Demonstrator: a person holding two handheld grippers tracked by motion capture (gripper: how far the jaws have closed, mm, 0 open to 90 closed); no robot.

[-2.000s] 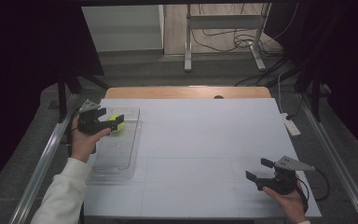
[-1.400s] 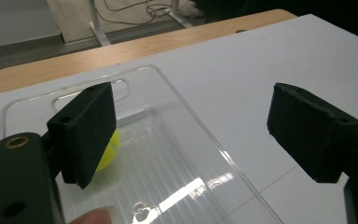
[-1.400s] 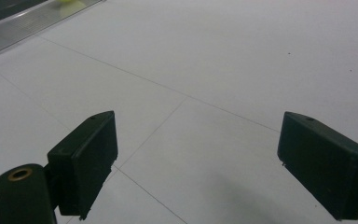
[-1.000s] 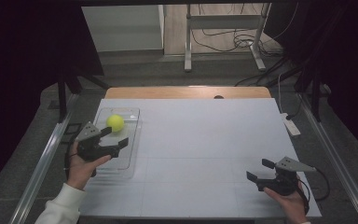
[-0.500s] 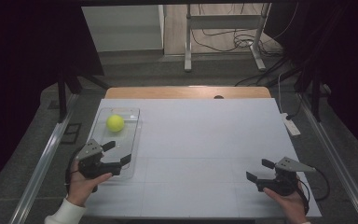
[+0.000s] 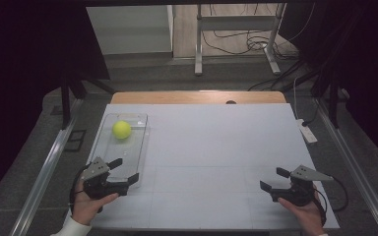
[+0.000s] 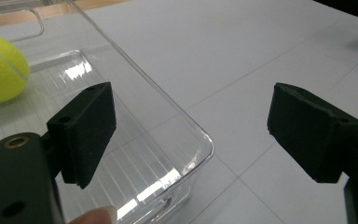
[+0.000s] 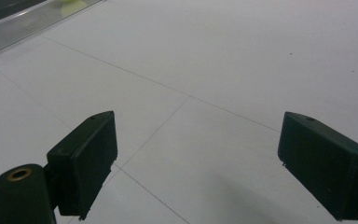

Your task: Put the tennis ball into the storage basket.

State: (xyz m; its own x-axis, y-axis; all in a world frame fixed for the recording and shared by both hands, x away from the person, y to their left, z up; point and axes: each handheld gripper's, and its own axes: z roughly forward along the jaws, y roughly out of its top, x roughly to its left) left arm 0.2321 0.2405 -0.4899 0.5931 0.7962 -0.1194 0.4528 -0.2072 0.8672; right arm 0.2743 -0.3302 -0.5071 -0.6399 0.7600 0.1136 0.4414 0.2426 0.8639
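A yellow tennis ball (image 6: 121,129) lies at the far end of a clear plastic tray (image 6: 139,147) on the left of the white table. The left gripper view has the ball (image 7: 0,70) at upper left and the tray's near corner (image 7: 200,140) between the jaws. My left gripper (image 6: 126,170) hangs open over the tray's near right corner, with nothing held. At the table's near right, my right gripper (image 6: 274,179) stands open above bare tabletop, jaws wide apart (image 8: 191,163).
A white power strip (image 6: 307,131) lies at the table's right edge. A wooden strip (image 6: 197,97) runs along the far edge. Metal rails flank the table on both sides. A desk frame and cables stand on the floor beyond.
My left gripper let go of the ball in the tray's far end, then drew back toward the near edge and sank. The right gripper kept still.
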